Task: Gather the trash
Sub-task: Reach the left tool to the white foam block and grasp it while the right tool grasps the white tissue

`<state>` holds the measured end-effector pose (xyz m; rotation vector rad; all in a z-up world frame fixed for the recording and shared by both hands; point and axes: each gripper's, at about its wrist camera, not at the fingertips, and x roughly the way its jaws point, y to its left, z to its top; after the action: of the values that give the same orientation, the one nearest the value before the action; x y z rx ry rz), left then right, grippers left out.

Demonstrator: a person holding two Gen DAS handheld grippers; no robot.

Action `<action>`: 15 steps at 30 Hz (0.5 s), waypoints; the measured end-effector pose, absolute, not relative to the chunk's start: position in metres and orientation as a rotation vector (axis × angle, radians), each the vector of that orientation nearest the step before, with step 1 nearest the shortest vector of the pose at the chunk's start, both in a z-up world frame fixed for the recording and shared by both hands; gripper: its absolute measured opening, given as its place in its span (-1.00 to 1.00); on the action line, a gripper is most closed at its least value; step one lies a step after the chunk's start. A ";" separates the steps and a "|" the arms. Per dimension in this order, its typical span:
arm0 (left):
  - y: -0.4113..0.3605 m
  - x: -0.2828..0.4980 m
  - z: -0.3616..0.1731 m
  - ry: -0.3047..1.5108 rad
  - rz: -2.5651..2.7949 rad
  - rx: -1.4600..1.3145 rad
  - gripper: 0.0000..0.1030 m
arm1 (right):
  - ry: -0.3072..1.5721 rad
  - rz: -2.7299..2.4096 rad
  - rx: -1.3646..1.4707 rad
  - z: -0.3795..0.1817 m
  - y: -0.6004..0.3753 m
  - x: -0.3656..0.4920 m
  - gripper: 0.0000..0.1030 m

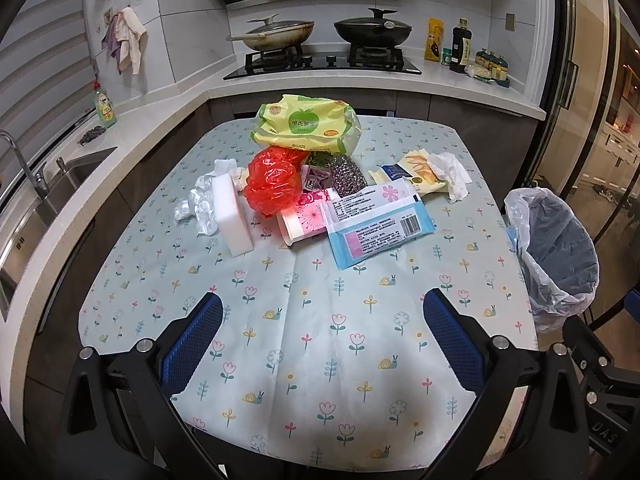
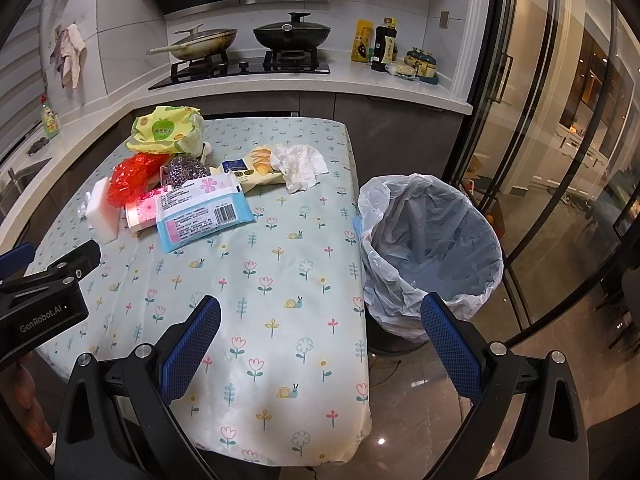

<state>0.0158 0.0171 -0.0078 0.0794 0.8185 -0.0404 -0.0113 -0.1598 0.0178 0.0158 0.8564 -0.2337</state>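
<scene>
A pile of trash lies on the far half of the flowered table (image 1: 320, 340): a yellow-green wipes pack (image 1: 304, 124), a red plastic bag (image 1: 272, 182), a white sponge block (image 1: 232, 216), a blue-white wipes pack (image 1: 376, 220), a steel scourer (image 1: 348, 174), a snack wrapper (image 1: 408, 172) and a crumpled tissue (image 1: 450, 174). A bin lined with a clear bag (image 2: 432, 248) stands at the table's right edge. My left gripper (image 1: 324, 320) is open and empty over the near table. My right gripper (image 2: 320, 324) is open and empty near the table's right corner, beside the bin.
A kitchen counter with a hob and two pans (image 1: 320, 40) runs behind the table. A sink (image 1: 52, 184) is on the left. Glass doors (image 2: 560, 160) stand right of the bin. The left gripper's body (image 2: 44, 292) shows at the left of the right wrist view.
</scene>
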 end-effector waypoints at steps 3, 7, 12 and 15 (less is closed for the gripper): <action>0.022 0.023 -0.011 0.828 -0.045 0.071 0.86 | 0.855 -0.241 0.023 0.017 -0.158 -0.003 0.87; 0.030 0.037 -0.014 0.834 -0.049 0.057 0.86 | 0.853 -0.248 0.037 0.014 -0.158 0.012 0.87; 0.053 0.063 -0.019 0.838 -0.002 0.042 0.86 | 0.863 -0.254 0.047 0.007 -0.156 0.039 0.87; 0.076 0.086 -0.026 0.855 0.046 0.015 0.86 | 0.858 -0.250 0.062 0.004 -0.154 0.054 0.87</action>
<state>0.0856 0.0755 -0.0259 0.0150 0.8551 0.0459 0.0544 -0.1537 0.0040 0.0616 0.8577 -0.2500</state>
